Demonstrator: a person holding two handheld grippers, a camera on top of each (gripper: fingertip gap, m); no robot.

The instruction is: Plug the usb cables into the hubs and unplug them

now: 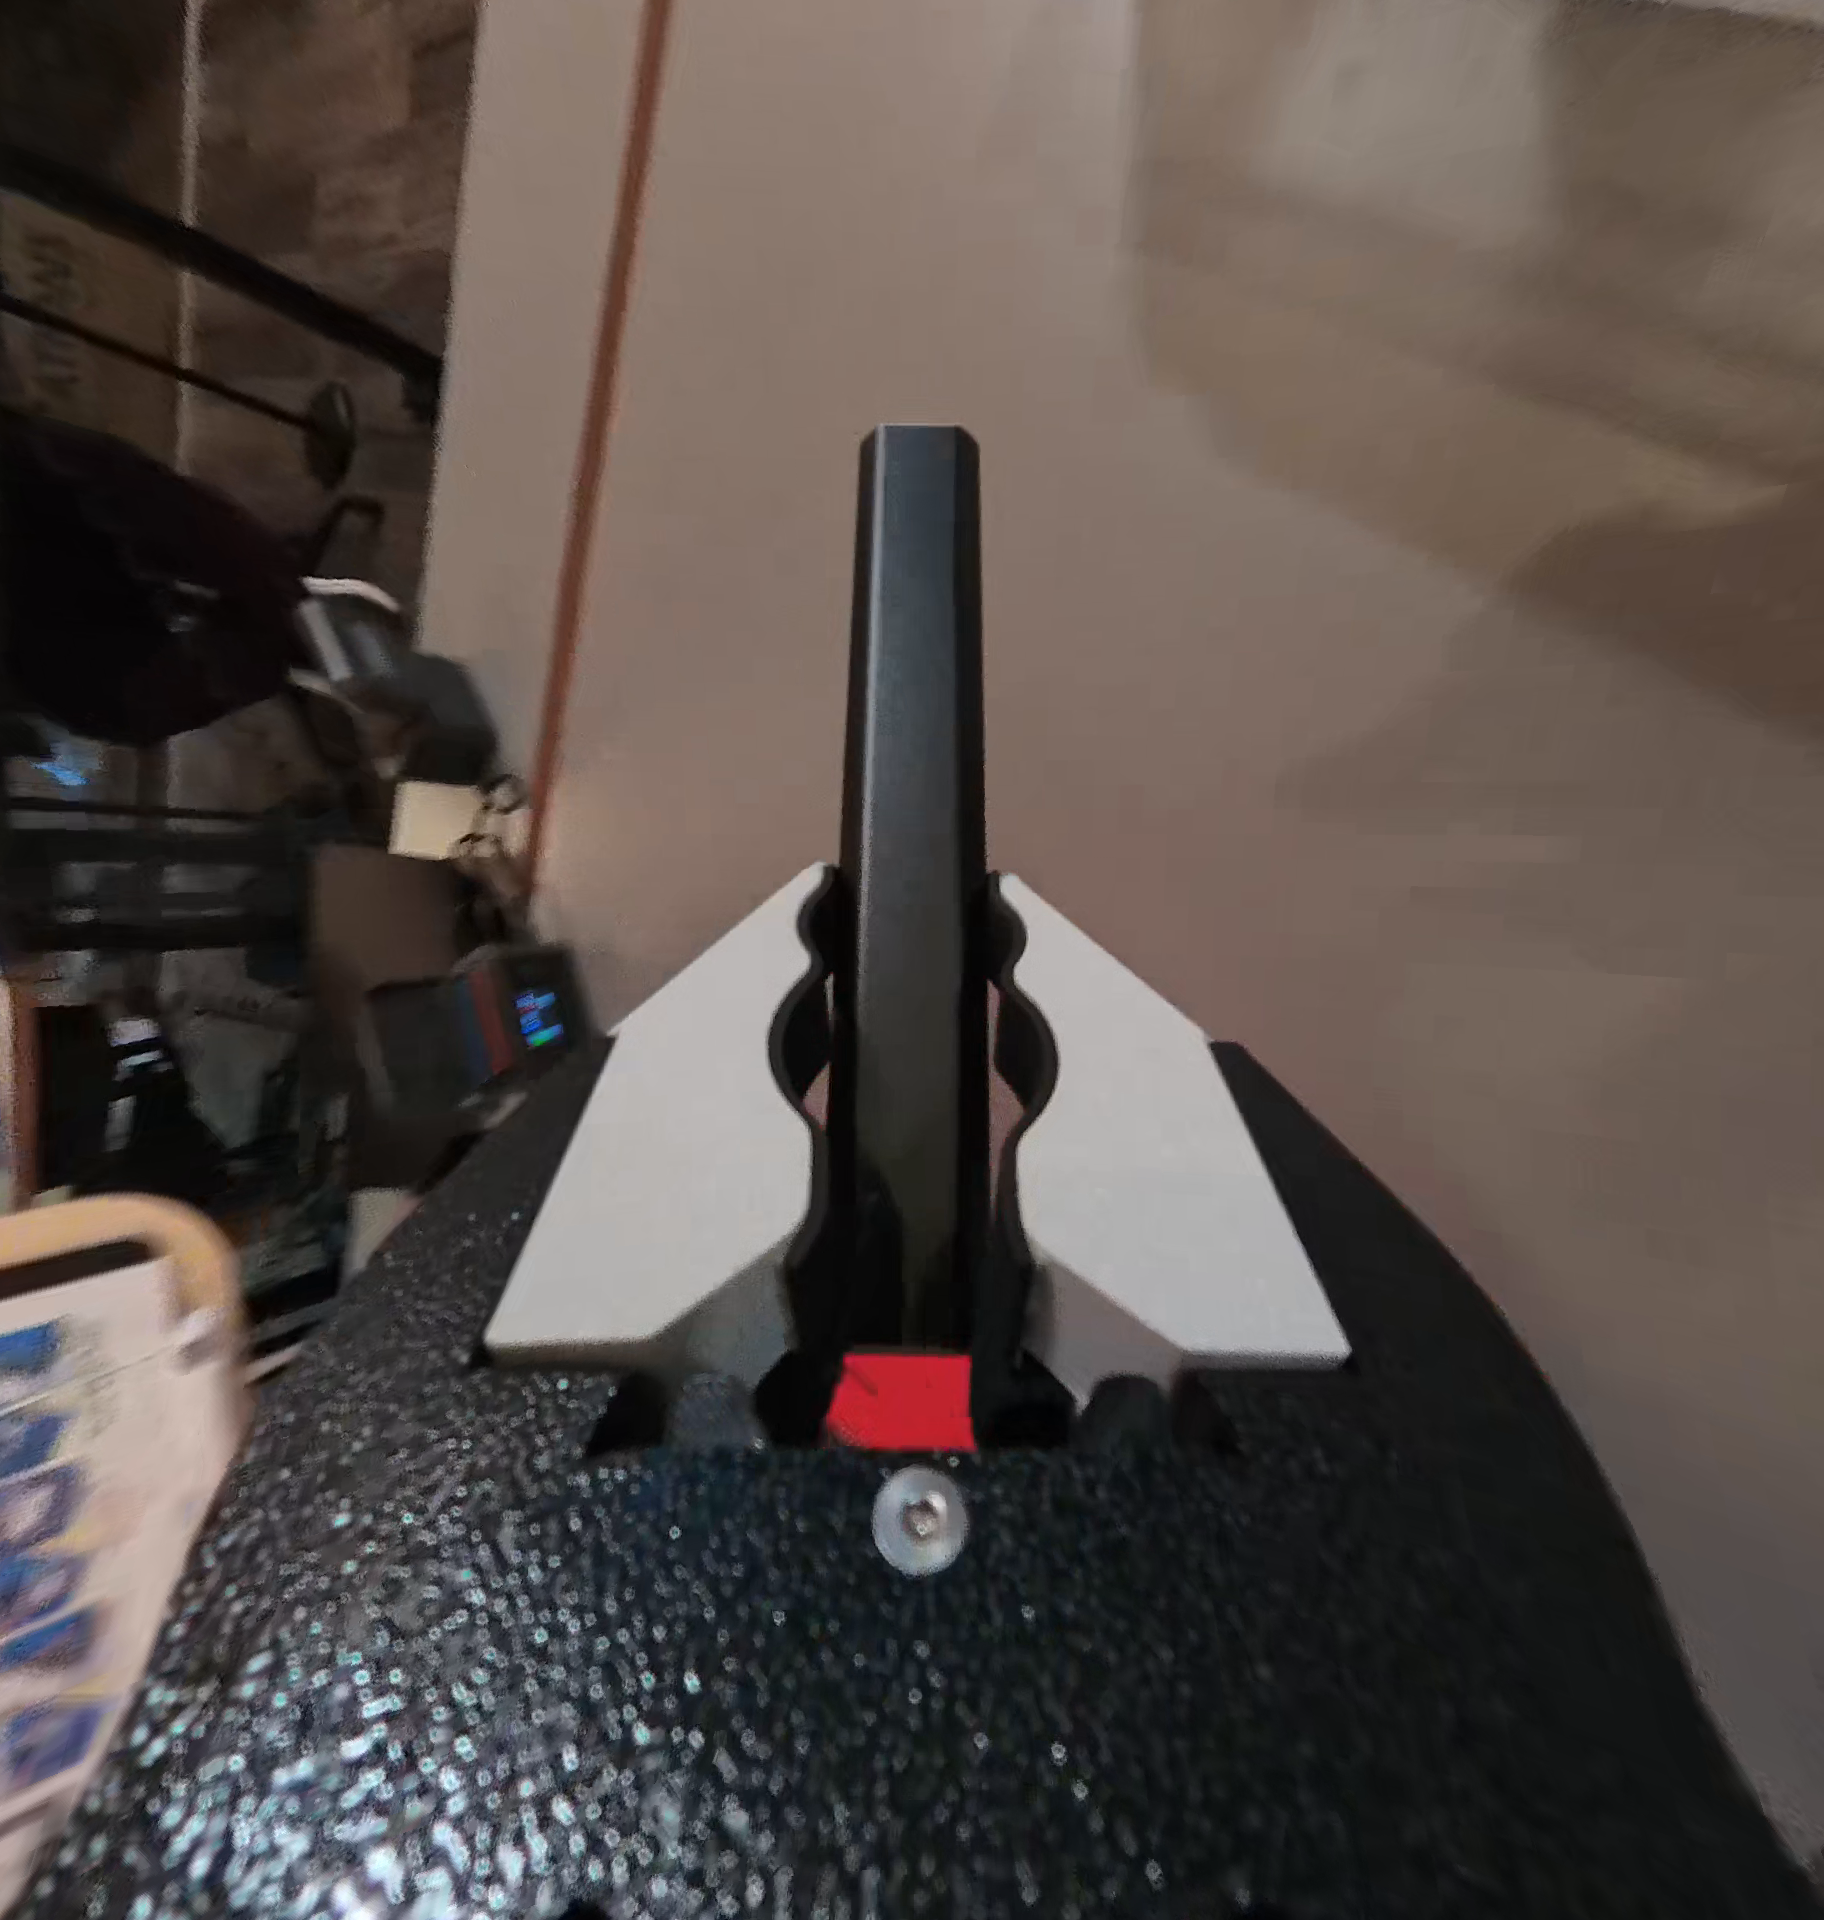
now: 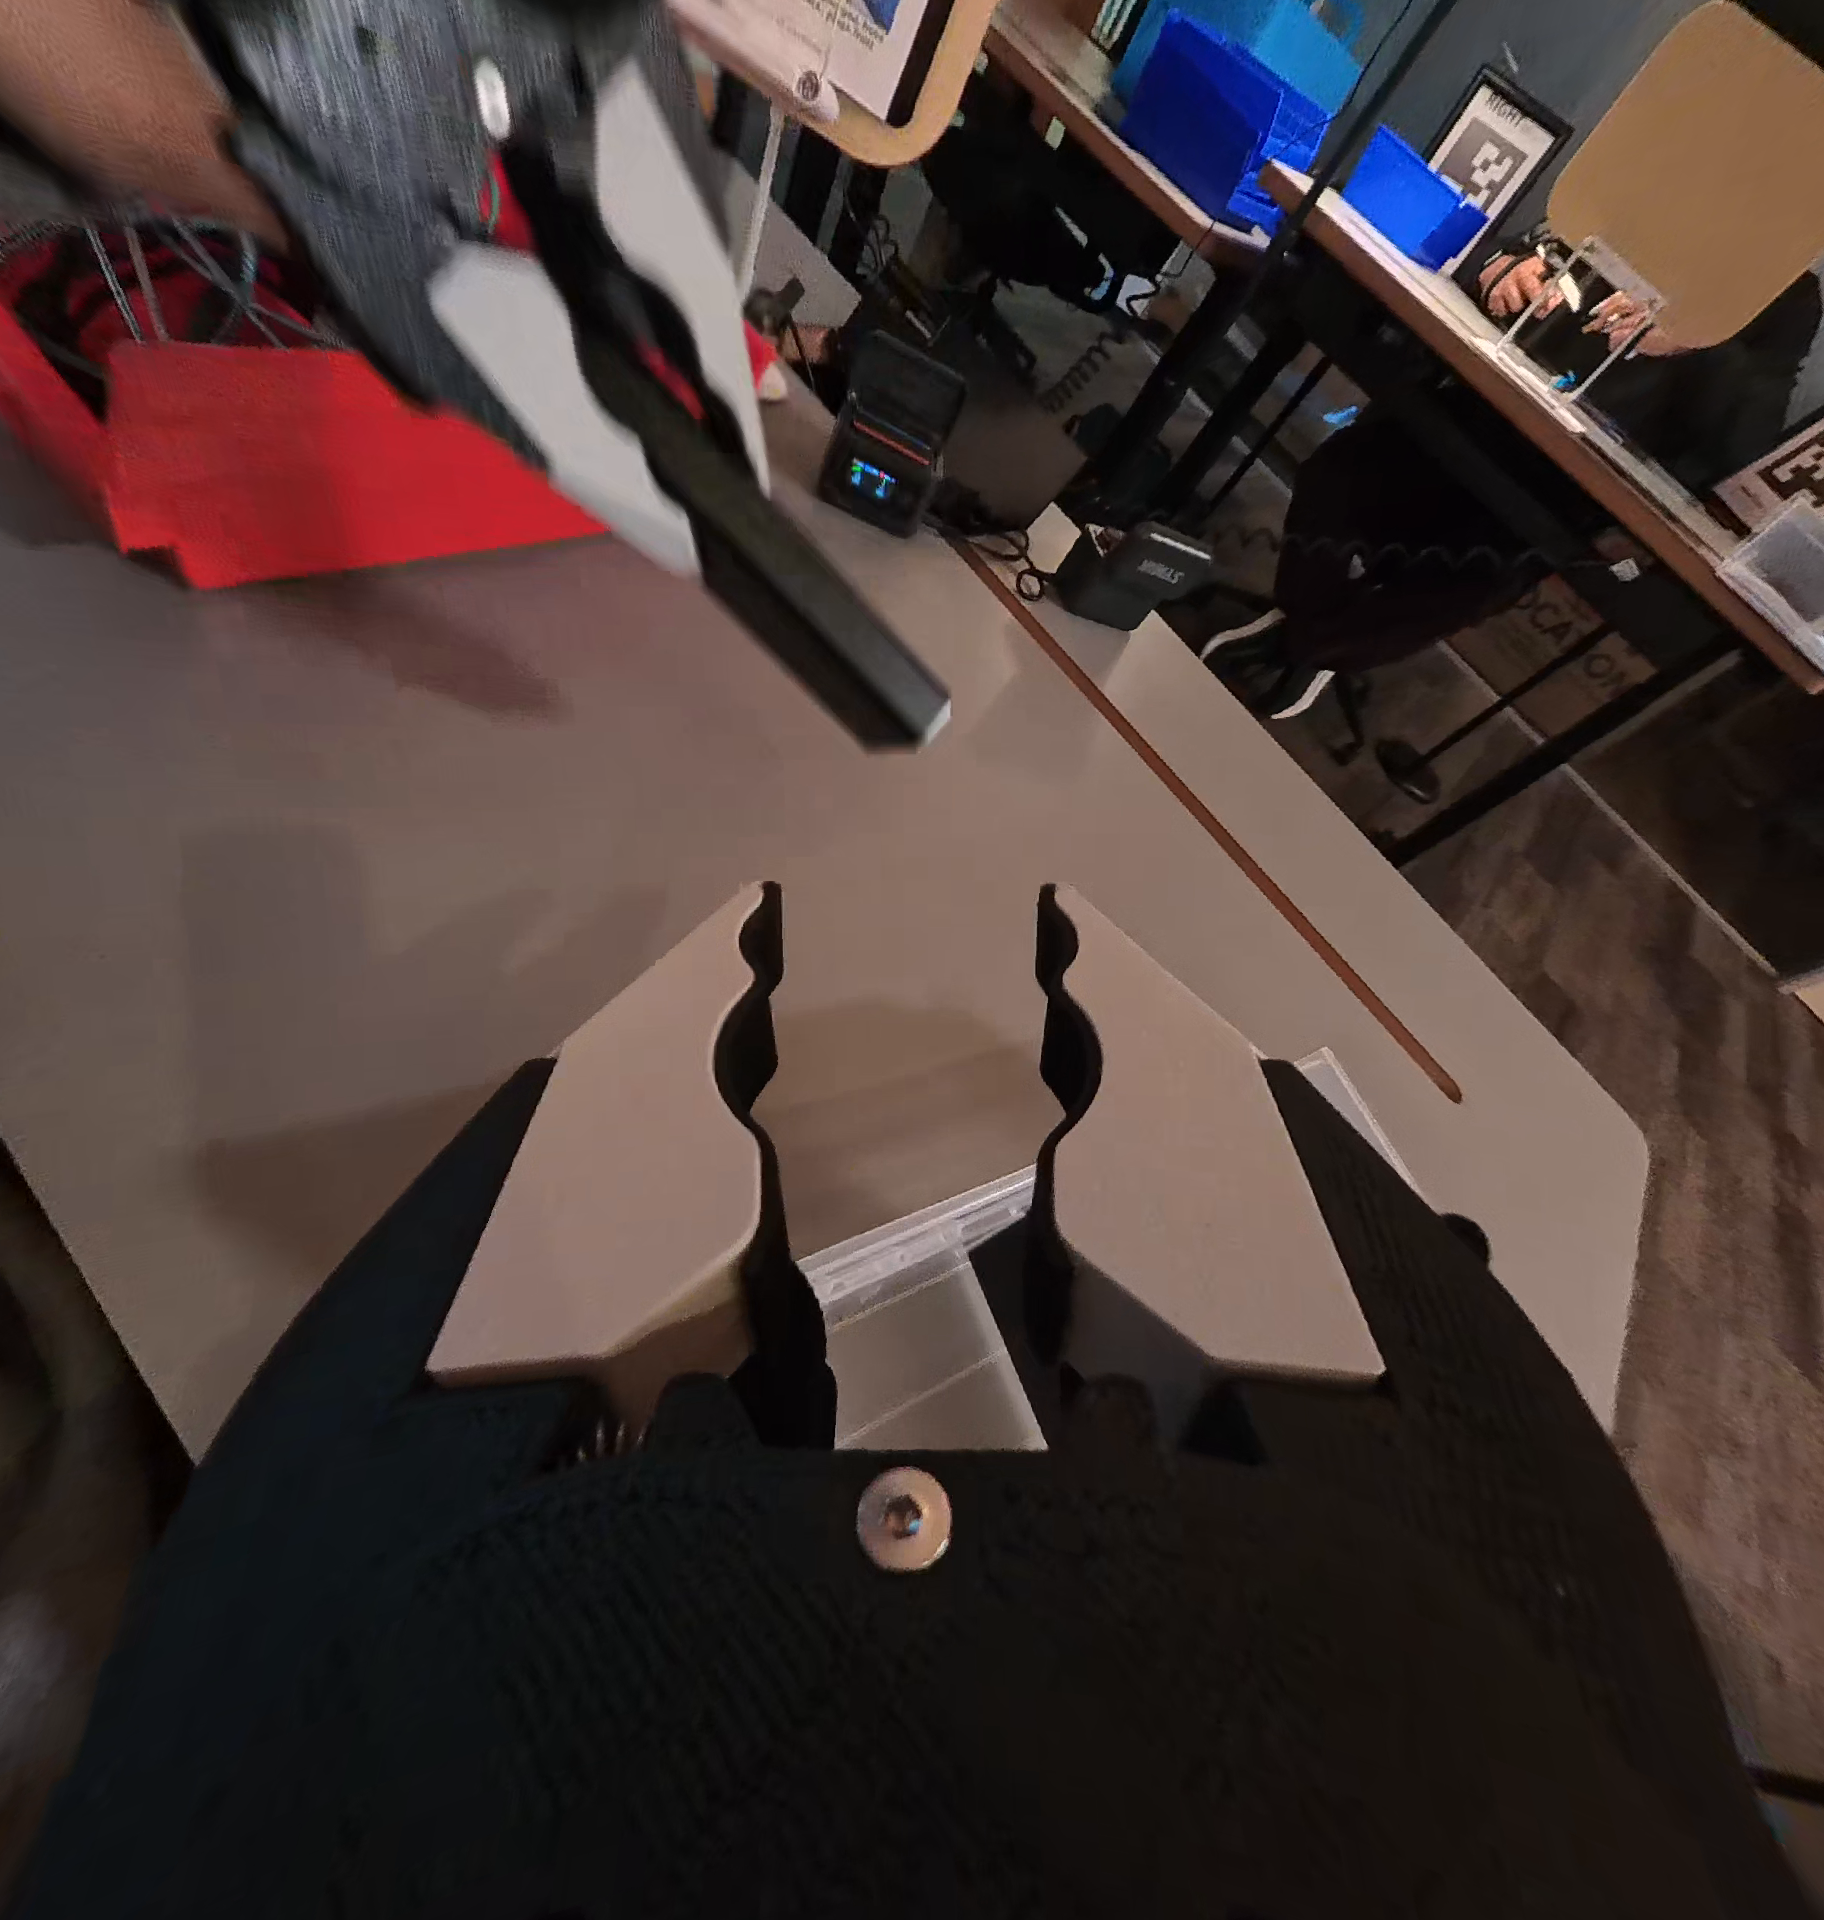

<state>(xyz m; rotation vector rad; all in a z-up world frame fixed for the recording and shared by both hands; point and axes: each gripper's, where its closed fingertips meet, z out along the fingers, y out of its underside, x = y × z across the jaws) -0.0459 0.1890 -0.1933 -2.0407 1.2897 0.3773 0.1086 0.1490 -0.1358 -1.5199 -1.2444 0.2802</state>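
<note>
My left gripper [image 1: 913,883] is shut on a long black bar-shaped USB hub [image 1: 913,665] that sticks straight out past its fingertips over the beige table [image 1: 1303,644]. The right wrist view shows that left gripper [image 2: 716,509] at the upper left, holding the hub [image 2: 835,655] tilted down above the table [image 2: 368,831]. My right gripper [image 2: 908,894] is open and empty, hovering over the table with the hub's free end a short way ahead of it. No USB cable shows clearly in either view.
A red bin [image 2: 295,457] with wires stands at the back left. A clear plastic box [image 2: 918,1340] lies under my right gripper. Two small black devices [image 2: 882,457] [image 2: 1136,577] sit near the far edge. The table's right edge [image 2: 1510,1049] drops to the floor. Left tips to right tips: about 20 cm.
</note>
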